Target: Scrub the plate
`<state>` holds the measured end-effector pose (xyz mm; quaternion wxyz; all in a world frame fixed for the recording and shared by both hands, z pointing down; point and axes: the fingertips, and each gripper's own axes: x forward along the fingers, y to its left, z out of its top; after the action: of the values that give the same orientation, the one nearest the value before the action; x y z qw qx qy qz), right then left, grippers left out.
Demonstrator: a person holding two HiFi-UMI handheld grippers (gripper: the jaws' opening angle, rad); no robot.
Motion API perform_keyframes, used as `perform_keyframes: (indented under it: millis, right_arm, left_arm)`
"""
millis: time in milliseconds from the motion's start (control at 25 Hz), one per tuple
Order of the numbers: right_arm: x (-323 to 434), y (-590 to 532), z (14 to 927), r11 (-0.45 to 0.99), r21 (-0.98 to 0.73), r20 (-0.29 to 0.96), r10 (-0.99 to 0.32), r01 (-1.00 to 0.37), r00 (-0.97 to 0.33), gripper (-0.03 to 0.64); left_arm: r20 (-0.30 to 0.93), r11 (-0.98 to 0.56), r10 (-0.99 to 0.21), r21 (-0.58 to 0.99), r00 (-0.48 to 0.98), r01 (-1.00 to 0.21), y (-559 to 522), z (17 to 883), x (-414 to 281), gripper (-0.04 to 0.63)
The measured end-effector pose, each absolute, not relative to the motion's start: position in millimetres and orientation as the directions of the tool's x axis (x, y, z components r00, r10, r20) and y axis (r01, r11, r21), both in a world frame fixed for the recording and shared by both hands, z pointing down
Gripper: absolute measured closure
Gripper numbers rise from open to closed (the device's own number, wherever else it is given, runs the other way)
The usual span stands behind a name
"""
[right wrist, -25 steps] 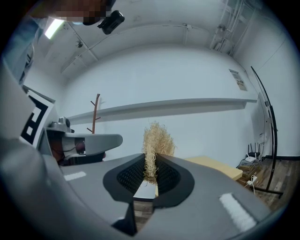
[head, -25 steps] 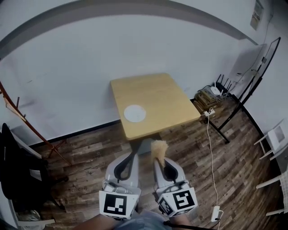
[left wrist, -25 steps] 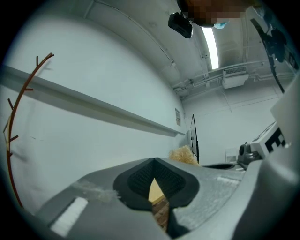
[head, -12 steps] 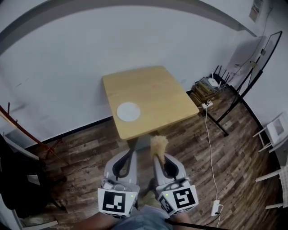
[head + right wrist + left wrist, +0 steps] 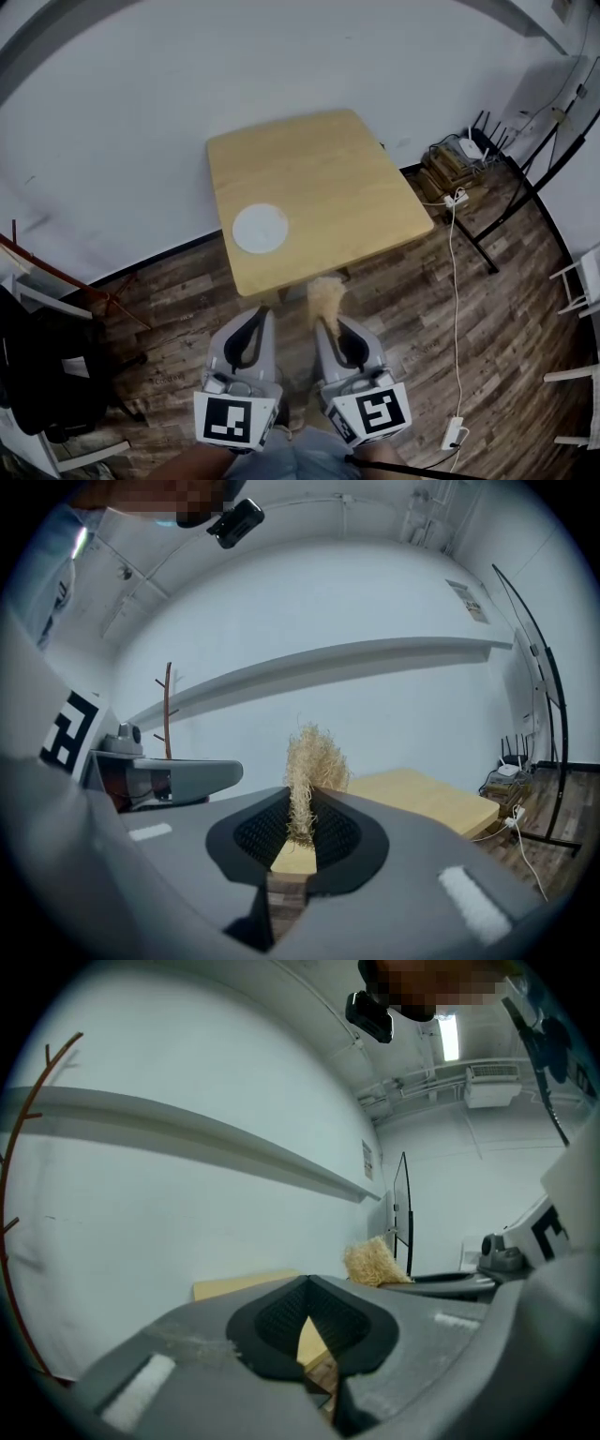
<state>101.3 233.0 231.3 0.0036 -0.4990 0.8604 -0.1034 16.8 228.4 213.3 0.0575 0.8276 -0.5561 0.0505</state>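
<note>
Your right gripper [image 5: 330, 323] has its jaws closed on a tan, straw-like fibre scrubber [image 5: 325, 297], whose tuft sticks out past the jaw tips. In the right gripper view the scrubber [image 5: 309, 761] stands upright, pinched between the two black ribbed pads. Your left gripper [image 5: 262, 317] sits just beside it, jaw tips meeting with nothing between them. Both grippers are over the wood-plank floor [image 5: 178, 309], just short of the near edge of a square wooden table [image 5: 328, 178]. The round white plate [image 5: 260, 229] lies flat on the table's near-left part, apart from both grippers and ahead of the left one.
</note>
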Motion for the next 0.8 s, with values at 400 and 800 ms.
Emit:
perform_keyframes:
  millis: [400, 800]
  right_arm:
    - [139, 151, 215, 0.584, -0.217, 0.044, -0.794, -0.782, -0.606, 0.570]
    - [124, 110, 193, 0.702, -0.186, -0.008, -0.700, -0.687, -0.714, 0.571]
  left_arm:
    - [0.136, -0.255, -0.959, -0.046, 0.247, -0.966, 160, 191, 48, 0.575]
    - [0.084, -0.090, -0.993, -0.047, 0.086, -0.995, 139, 168, 32, 0.575]
